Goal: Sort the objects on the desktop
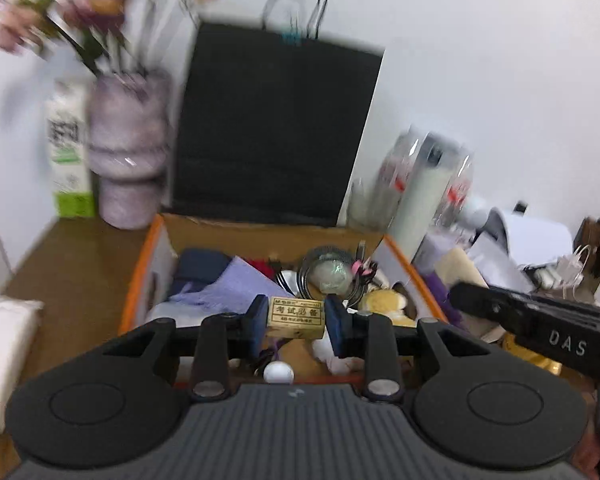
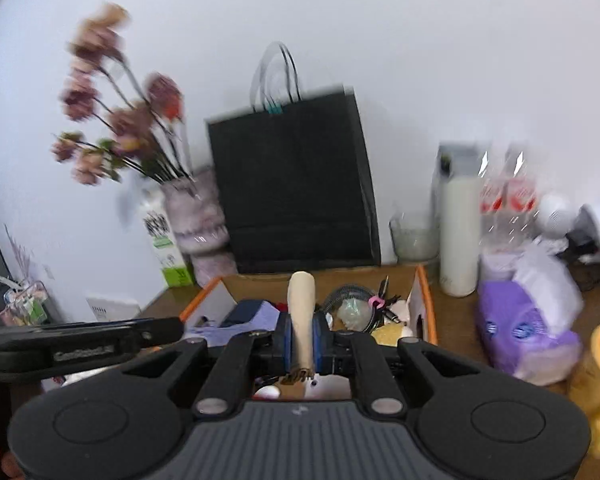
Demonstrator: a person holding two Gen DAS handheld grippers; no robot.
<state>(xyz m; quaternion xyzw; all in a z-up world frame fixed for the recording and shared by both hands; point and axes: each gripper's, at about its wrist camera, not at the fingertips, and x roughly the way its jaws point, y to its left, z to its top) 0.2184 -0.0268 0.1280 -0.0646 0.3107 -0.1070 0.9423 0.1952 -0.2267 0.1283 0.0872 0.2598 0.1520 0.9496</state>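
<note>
1. Left wrist view: the left gripper [image 1: 296, 320] is clamped on a small tan eraser box [image 1: 296, 317] with printed characters, its blue pads pressing the two short ends. It hangs over the orange-edged cardboard box [image 1: 138, 280], which suggests the eraser is about to be dropped in with the rest.
2. Same view, inside the box: a lilac cloth [image 1: 236, 286] at ten o'clock from the eraser, a coiled cable [image 1: 324, 268] at twelve, a yellow plush toy [image 1: 384, 304] at three, a white ball [image 1: 278, 372] at six. The right gripper's dark body enters at four o'clock.
3. Right wrist view: the right gripper [image 2: 302, 342] is closed tight on a slim beige handle [image 2: 302, 308] that stands upright between the pads, a dark fringed end below them. It too is poised over the box, likely for the same drop.
4. Surface and room: a brown wooden desk [image 2: 456, 312] against a white wall. From the box, a black paper bag [image 2: 292, 184] stands at twelve o'clock, a vase of pink flowers [image 2: 200, 220] at ten, a white bottle [image 2: 458, 236] at two, and a purple tissue pack [image 2: 520, 324] at three.
</note>
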